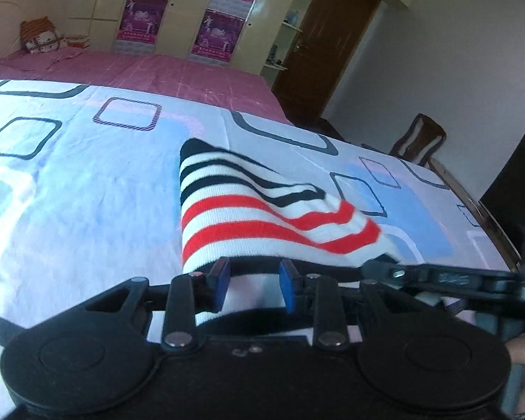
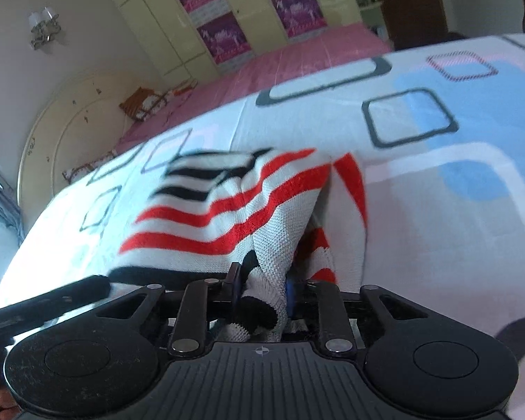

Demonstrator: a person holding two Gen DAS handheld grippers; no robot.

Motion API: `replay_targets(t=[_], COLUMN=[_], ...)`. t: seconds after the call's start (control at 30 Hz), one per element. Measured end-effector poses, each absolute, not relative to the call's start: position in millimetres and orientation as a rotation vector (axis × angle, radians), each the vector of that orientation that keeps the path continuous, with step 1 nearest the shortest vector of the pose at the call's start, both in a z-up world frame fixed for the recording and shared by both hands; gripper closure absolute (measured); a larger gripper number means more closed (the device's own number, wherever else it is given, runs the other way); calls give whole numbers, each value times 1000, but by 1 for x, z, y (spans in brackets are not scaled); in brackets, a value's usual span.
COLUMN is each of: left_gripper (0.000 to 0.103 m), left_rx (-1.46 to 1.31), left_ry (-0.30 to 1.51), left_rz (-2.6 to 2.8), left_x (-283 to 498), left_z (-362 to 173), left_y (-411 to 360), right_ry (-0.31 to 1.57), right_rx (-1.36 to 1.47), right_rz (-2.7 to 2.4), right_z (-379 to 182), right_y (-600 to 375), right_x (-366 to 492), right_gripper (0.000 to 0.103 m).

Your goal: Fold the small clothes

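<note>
A small knit garment (image 1: 248, 210) with white, red and black stripes lies on a patterned bedsheet (image 1: 70, 192). In the left wrist view my left gripper (image 1: 254, 281) has its blue-padded jaws apart over the garment's near edge, and cloth lies between them without being pinched. In the right wrist view the garment (image 2: 227, 210) is bunched and lifted at its near right corner. My right gripper (image 2: 262, 292) is shut on that black-and-white hem. The other gripper shows at the right edge of the left wrist view (image 1: 448, 278).
The sheet (image 2: 437, 210) is white with blue patches and dark square outlines. Behind it is a pink bed (image 1: 157, 70) with a cushion (image 1: 42, 36), wardrobes with purple posters (image 1: 220, 31), a brown door (image 1: 325, 42) and a wooden chair (image 1: 420, 140).
</note>
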State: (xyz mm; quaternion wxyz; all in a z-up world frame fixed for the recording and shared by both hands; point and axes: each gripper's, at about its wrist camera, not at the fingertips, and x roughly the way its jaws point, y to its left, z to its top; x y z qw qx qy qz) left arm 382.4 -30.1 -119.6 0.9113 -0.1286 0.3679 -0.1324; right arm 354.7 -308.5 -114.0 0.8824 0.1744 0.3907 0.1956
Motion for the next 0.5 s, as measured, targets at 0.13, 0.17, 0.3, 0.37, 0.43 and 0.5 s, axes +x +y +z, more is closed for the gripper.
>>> replay_targets(t=[0.13, 0.17, 0.3, 0.37, 0.43, 0.5], left_gripper=[73, 71, 71, 71, 70, 70], left_rx=[-209, -200, -167, -160, -154, -148], left_ry=[788, 796, 788, 789, 789, 787], left_rz=[-276, -278, -274, -281, -286, -291], left_x=[388, 389, 390, 390, 390, 389], left_z=[-129, -133, -134, -133, -133, -132], left_y=[-38, -39, -39, -40, -40, -40], right_ry=[813, 856, 838, 836, 832, 825], right_rx=[343, 335, 326, 337, 349, 342], right_rz=[351, 334, 308, 302, 306, 313], right_z=[-119, -131, -131, -125, -120, -113], right_y=[-315, -313, -306, -310, -316, -320], right_x=[350, 355, 352, 348, 341, 331], right_gripper=[80, 80, 77, 76, 75, 75])
